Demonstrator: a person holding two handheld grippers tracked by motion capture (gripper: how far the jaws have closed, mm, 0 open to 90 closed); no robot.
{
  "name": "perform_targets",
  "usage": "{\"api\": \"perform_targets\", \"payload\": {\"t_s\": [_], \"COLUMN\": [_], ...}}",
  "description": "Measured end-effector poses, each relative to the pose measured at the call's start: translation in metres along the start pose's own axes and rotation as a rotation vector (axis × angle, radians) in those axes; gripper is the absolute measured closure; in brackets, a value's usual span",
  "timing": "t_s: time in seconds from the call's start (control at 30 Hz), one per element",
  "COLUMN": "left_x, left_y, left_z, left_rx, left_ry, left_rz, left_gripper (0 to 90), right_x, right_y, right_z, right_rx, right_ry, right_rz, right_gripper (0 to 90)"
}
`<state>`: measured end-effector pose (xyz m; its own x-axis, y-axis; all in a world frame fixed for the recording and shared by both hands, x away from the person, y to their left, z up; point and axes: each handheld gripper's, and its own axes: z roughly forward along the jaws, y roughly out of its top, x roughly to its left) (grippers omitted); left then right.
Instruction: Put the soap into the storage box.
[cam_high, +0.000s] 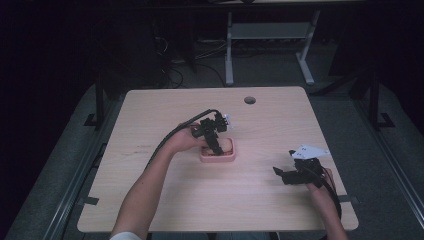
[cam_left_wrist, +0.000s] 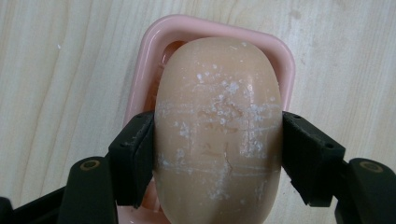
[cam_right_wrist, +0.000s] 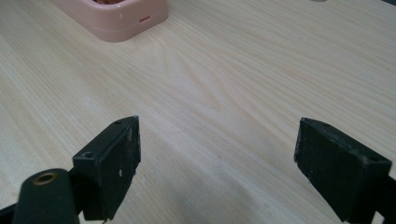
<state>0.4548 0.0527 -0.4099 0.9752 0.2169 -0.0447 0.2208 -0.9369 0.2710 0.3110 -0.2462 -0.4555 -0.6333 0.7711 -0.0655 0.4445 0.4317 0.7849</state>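
One soap bar (cam_left_wrist: 218, 130), over one pink dish (cam_left_wrist: 140, 84), clamped by left hand-held gripper (cam_left_wrist: 218, 154); right (cam_right_wrist: 217, 163) released.

A peach-coloured oval soap bar (cam_left_wrist: 218, 130), scuffed with white flecks, is clamped at its sides over a pink rounded soap dish (cam_left_wrist: 280, 51) mid-desk.

Left claw (cam_left_wrist: 218, 154) clamped, right claw (cam_right_wrist: 217, 168) agape.
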Motion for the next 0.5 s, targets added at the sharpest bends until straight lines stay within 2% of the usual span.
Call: {"api": "perform_targets", "payload": {"t_s": [0.13,0.5], "left_x": [0.0014,0.0044], "left_y": [-0.0009,-0.0015], "left_z": [0.002,0.0037], "left_rx": [0.005,0.009], "left_ry": [-0.006,-0.011], "left_rz": [-0.013,-0.018], "left_gripper": [32.1,32.1], "right_x": [0.0,0.0004], "right_y": [0.0,-0.0001], "right_z": [0.0005,0.0011], "right_rx": [0.002,0.003], "right_ry": [0.0,0.004], "right_rz": [-0.002,-0.006], "right_gripper": [13.9,13.9]}}
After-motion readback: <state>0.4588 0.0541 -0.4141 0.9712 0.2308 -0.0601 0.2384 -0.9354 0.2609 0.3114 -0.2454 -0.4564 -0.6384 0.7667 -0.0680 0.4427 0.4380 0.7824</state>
